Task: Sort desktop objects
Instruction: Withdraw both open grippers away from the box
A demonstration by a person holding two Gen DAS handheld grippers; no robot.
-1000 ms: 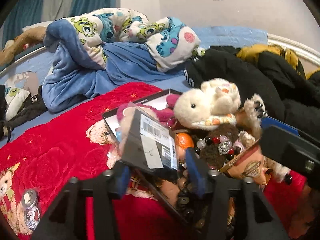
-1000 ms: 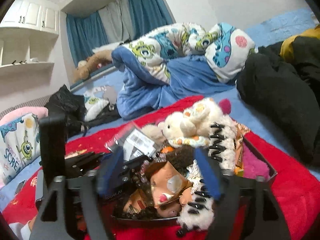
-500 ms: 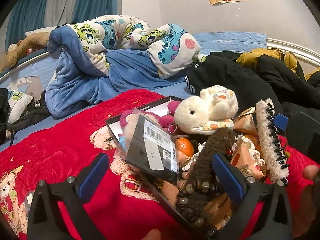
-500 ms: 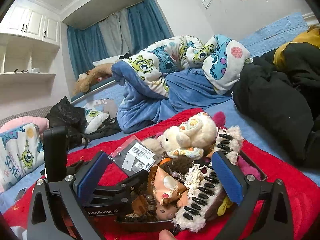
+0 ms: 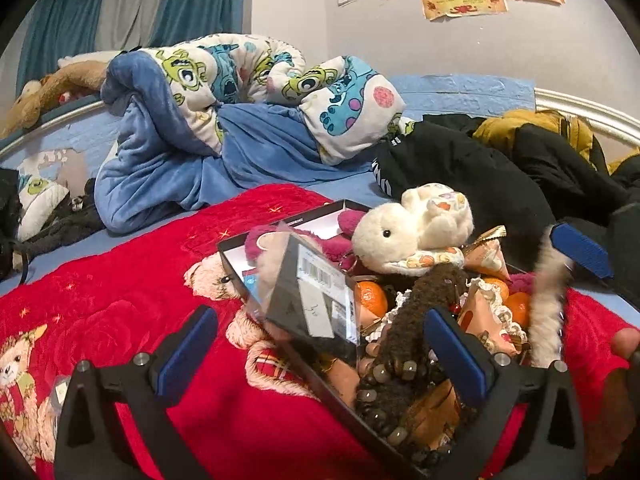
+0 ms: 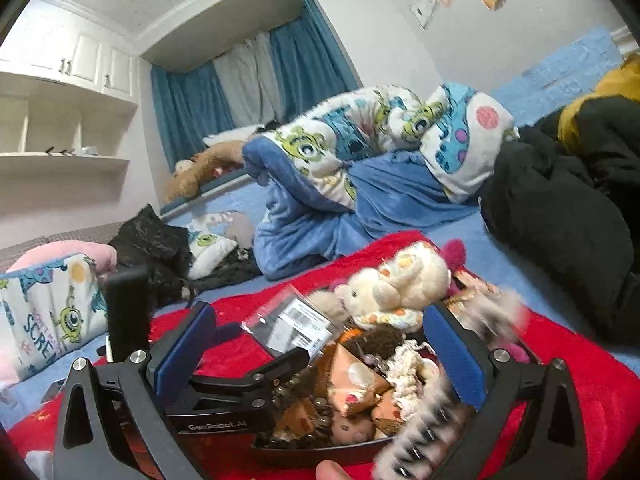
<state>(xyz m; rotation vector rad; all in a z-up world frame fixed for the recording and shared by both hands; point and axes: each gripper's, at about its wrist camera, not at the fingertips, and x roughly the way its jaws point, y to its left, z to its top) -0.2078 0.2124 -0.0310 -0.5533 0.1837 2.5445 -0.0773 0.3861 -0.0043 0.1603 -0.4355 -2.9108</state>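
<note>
Landmark for all places: the black tray (image 5: 320, 376) heaped with small things, sitting on the red blanket (image 5: 120, 304).

Nearest the lens, left gripper (image 5: 316, 356): jaws spread to their widest, nothing clamped. Its right-hand pad sits among the contents at the tray's near end, beside the brown beaded plush strip (image 5: 404, 364); its other pad is outside the tray, over the red blanket. A bagged black card with a barcode label (image 5: 316, 300) leans on the tray's near-left rim, between the pads but not pressed by either.

Right gripper (image 6: 316, 364): also fully spread, gripping nothing. It looks into the tray from the near edge. A fluffy hair claw with dark teeth (image 6: 424, 428) is blurred at the tray's near-right corner, just beside the right pad; whether it is falling or lying loose cannot be told. A fingertip shows at the bottom edge, below the tray rim.

Mid tray: peach frilled packets (image 6: 352, 380), oranges (image 5: 370, 300), a lace scrunchie (image 6: 408, 364).

Far end of tray: cream plush toy (image 5: 408, 236) on top of the pile, pink plush behind it.

Beyond the tray: blue monster-print quilt (image 5: 248, 92), black clothing (image 5: 480, 172) to the right, curtains (image 6: 248, 96) at the back.

Judgement: both hands appear to be between picks, with everything already gathered in the tray. Next move calls for choosing one item; the leaning card looks the easiest, needing the left jaws to close across its thin edges without dragging the tray.
</note>
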